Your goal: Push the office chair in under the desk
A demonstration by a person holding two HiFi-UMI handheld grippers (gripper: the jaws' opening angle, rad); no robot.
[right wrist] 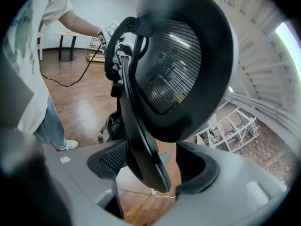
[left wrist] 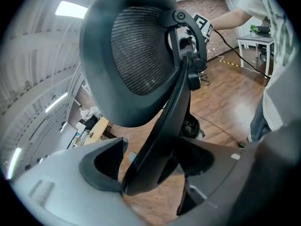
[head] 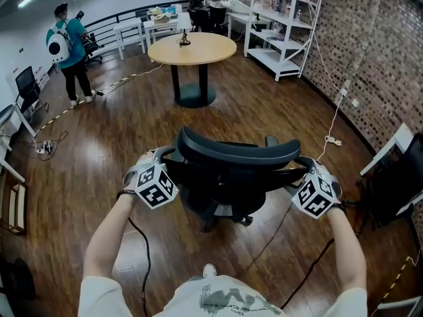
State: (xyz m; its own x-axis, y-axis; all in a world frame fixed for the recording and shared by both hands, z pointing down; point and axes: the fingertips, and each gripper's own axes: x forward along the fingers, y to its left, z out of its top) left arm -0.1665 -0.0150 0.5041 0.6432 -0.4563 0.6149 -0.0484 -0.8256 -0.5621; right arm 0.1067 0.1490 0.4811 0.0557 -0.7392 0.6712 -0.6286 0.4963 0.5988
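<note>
Jaws of the left gripper (left wrist: 153,171) stand wide, with the left rim of the office chair (head: 232,156) backrest between them. The right gripper (right wrist: 146,166) straddles the right rim the same way, seemingly without pressing. The chair stands on the wooden floor (head: 119,144), well apart from the round bench (head: 192,48) ahead.

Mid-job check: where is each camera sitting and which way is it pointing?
Head view: on the person's head, facing down at the office chair; forearms, left hand-held gripper and right hand-held gripper show.
Left gripper view: on that gripper, looking along open jaws straddling the chair's frame; right arm shows.
Right gripper view: the mirror, jaws open; left arm shows.
Shared: all three show the chair.
</note>
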